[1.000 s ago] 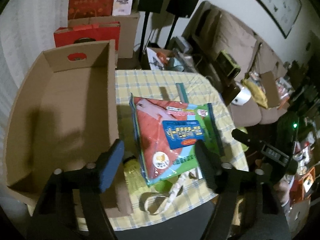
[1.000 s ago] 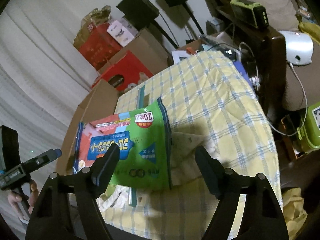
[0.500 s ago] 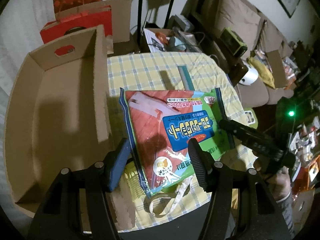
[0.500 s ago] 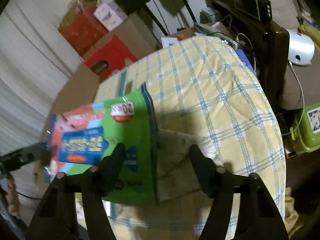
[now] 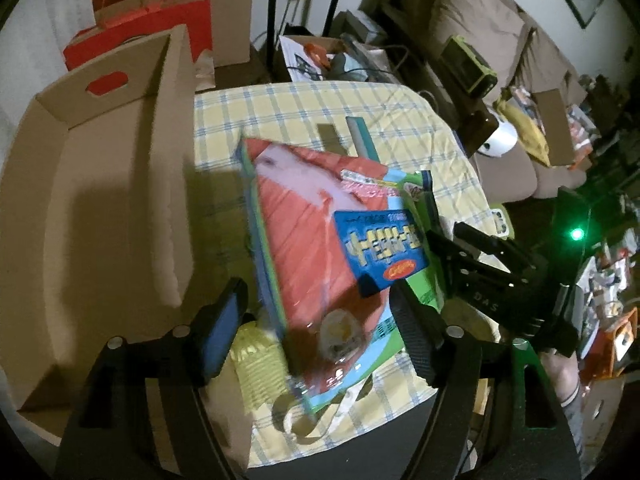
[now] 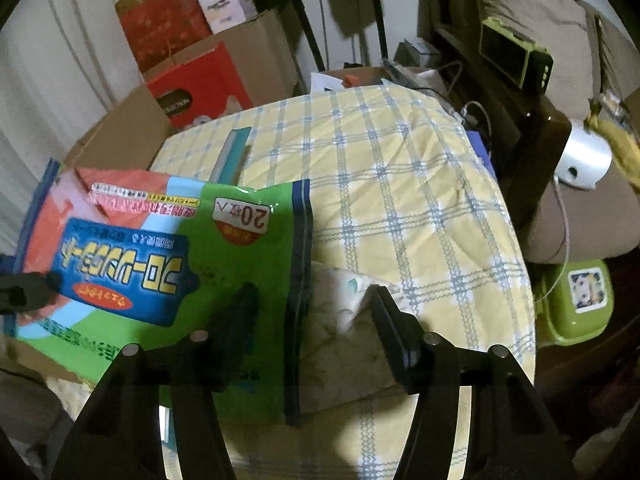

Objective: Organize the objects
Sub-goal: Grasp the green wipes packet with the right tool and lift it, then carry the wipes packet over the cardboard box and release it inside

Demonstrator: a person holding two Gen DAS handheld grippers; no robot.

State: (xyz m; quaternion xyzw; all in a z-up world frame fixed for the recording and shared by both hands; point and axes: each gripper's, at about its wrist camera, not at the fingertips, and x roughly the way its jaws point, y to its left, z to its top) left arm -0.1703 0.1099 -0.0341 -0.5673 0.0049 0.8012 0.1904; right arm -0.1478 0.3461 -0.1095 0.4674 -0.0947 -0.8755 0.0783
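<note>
A flat plastic package (image 5: 316, 240), red, green and blue with printed text, lies tilted on the yellow plaid tablecloth (image 5: 304, 108). Its near end sits between the fingers of my left gripper (image 5: 320, 332), whose jaws are opening; the pads do not press on it. In the right wrist view the package's green side (image 6: 240, 248) and dark edge run between the fingers of my right gripper (image 6: 316, 328), whose jaws are closing, with the right finger (image 6: 394, 332) still off it. The right gripper (image 5: 476, 256) shows at the package's right edge. An open cardboard box (image 5: 100, 200) stands to the left.
A yellow mesh item (image 5: 256, 360) and a white strap (image 5: 320, 412) lie under the package's near end, and a pale cloth (image 6: 352, 312) under its right side. A teal strip (image 5: 360, 136) lies farther back. Red bags (image 5: 160, 28), stands and a sofa (image 5: 500, 52) ring the table.
Both grippers have come lower and closer over the package. The package has tilted and turned a little. The right jaws have narrowed around its green edge.
</note>
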